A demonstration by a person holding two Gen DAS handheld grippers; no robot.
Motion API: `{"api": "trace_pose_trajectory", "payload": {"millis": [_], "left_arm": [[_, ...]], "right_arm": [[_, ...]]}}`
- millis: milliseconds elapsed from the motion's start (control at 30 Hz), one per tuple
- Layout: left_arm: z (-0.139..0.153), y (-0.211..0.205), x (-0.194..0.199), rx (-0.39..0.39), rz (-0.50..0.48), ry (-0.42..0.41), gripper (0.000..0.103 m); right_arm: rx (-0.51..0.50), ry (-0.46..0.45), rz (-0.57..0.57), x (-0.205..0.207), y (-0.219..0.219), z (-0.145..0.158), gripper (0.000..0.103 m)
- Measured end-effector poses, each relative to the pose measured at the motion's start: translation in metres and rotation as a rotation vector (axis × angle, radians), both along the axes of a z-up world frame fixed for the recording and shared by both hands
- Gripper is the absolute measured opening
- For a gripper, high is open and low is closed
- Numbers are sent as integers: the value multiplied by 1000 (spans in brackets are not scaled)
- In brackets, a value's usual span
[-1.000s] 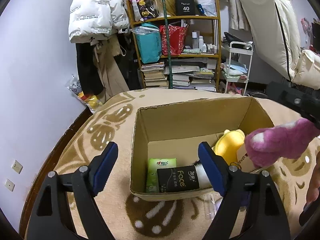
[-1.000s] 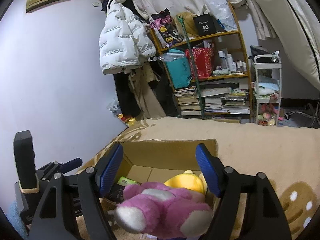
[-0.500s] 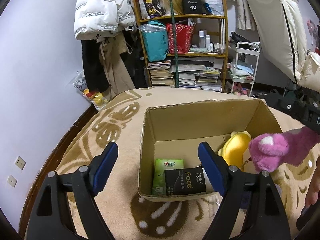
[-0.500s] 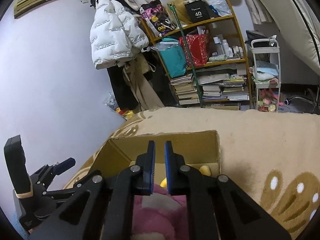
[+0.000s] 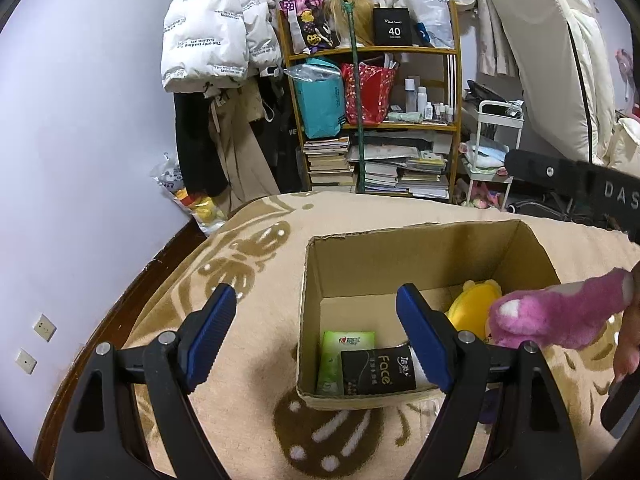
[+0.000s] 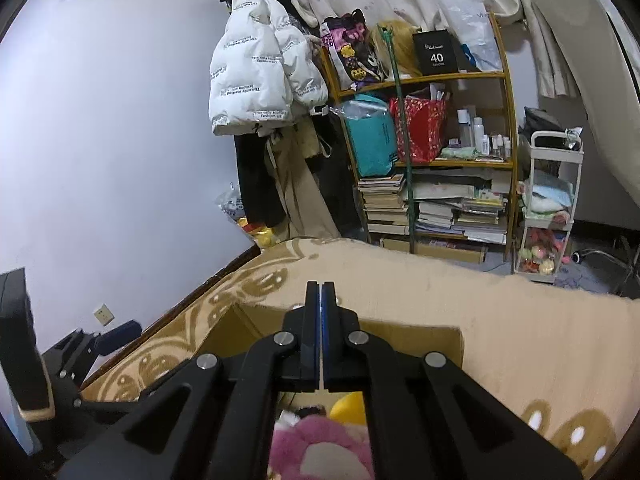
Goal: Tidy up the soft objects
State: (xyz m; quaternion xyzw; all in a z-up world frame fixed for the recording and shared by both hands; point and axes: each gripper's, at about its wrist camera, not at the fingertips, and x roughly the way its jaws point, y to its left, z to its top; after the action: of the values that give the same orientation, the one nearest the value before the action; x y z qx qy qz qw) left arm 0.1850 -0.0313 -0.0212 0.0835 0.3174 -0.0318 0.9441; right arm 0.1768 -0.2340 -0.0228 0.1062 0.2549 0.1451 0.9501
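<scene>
An open cardboard box stands on the patterned blanket. In it lie a yellow plush, a green tissue pack and a black "face" pack. A pink plush hangs at the box's right rim; in the right wrist view it lies under the fingers. My right gripper has its jaws together with nothing between the tips; whether the plush is pinched lower down is hidden. My left gripper is open and empty over the box's front left corner.
The beige blanket covers the surface, with a dark wooden edge at the left by the wall. A cluttered bookshelf, hanging coats and a white cart stand behind.
My right gripper's jaws went from wide open around the pink plush to fully together, and it rose. The pink plush stays at the box's right rim. The left gripper drew back slightly.
</scene>
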Motion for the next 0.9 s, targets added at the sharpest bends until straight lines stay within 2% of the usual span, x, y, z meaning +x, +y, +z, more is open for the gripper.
{"api": "trace_pose_trajectory", "payload": {"millis": [300,367,400,567,700,767,833,900], "left_arm": [[1,6,-12,-38,4,73,82],[3,8,-19,-42,5,78,84],[3,8,-21,-38,6,77,88],[7,6,-37,-3,14,64,89],[7,4,-51,9,2,89,97],[6,3,-59,20,-1,102,97],[6,5,-64,15,-2,119,97],[5,7,-70,2,-1,136,98]], "right_arm": [[8,46,-20,-20,-9,-1,5],[3,48,-29,-26,-11,1,6],[-1,45,-33,-31,-13,3,7],[-11,42,-48,-54,-21,11,28],[-26,51,-61,-79,-26,13,40],[-20,61,-68,-91,-28,12,59],[-16,77,-65,-101,-29,9,66],[-20,93,-65,-111,-27,6,69]]}}
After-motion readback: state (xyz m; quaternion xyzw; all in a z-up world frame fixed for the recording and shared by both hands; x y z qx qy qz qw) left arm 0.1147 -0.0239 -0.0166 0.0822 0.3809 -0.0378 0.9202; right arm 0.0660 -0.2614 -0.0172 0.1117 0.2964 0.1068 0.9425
